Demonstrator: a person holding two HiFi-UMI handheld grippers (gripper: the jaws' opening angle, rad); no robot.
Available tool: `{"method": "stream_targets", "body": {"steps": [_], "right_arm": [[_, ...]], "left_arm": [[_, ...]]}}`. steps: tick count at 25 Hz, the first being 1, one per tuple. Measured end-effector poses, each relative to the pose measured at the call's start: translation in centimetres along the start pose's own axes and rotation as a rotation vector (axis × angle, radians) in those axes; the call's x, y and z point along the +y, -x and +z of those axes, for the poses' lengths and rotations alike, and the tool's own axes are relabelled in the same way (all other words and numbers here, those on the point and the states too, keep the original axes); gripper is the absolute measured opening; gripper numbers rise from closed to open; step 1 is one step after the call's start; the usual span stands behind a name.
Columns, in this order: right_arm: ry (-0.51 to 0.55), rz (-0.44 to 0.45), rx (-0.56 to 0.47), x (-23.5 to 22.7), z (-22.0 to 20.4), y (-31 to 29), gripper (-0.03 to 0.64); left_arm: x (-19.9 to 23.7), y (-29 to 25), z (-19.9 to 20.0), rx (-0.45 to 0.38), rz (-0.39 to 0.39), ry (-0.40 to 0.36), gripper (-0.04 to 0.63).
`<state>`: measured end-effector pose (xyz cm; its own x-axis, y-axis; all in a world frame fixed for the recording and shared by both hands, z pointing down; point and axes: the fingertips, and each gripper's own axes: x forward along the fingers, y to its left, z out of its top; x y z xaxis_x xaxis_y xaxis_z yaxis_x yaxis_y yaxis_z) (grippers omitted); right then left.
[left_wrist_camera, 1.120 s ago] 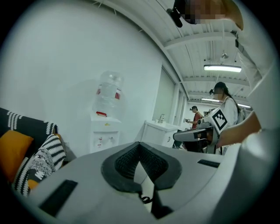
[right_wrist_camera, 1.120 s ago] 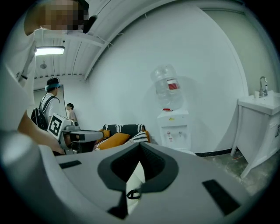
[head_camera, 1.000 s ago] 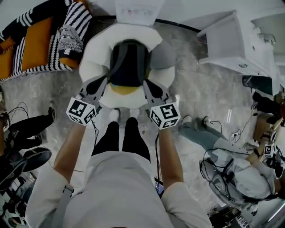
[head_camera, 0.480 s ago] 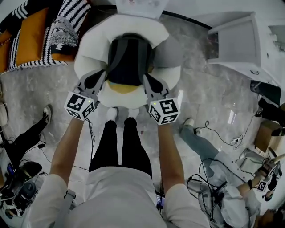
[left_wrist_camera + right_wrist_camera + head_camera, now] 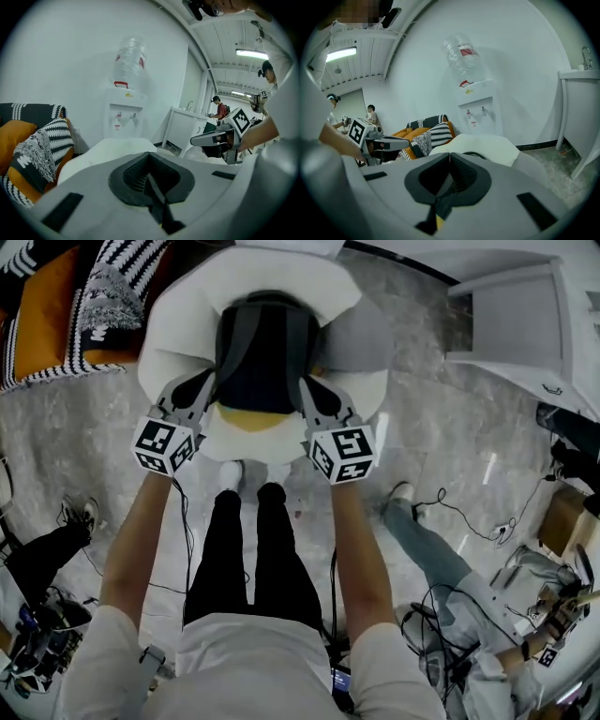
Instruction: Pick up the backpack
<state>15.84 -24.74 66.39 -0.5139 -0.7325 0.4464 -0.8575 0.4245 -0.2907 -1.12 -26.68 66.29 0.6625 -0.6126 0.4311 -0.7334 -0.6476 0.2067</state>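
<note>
— Down past the forearms, what are the tools doing?
— Both are clamped. The left gripper (image 5: 206, 388) has its jaws pinched together on a dark strap (image 5: 158, 202). The right gripper (image 5: 311, 390) is closed the same way on the other strap (image 5: 442, 196) (a yellow scrap shows just beneath it).
— And the backpack (image 5: 262, 352)?
— Just beyond the jaws, between the two, strap side facing up, over the white chair (image 5: 178, 324).
— Lifted, then?
— Hard to call. The grasp is done, I'd say. Whether the bag hangs clear of the seat or rests on it, I cannot tell. Raising it free looks like what is left.
— Anything behind?
— A water dispenser (image 5: 124, 112) at the wall, well apart.
</note>
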Motion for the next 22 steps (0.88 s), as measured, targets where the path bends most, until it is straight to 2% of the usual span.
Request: {"method": "stream_targets", "body": {"steps": [12,22], "right_arm": [[0.019,-0.025,0.045,-5.0,-5.2,-6.1,0.008],[0.051,-0.063,0.1,-8.9,-9.2,-9.7,0.008]], "left_arm": [[4.2,-6.6,-6.2,0.065,0.025,-0.013,0.003],[6.5,-10.3,-9.7,0.107,0.027,-0.02,0.003]]}}
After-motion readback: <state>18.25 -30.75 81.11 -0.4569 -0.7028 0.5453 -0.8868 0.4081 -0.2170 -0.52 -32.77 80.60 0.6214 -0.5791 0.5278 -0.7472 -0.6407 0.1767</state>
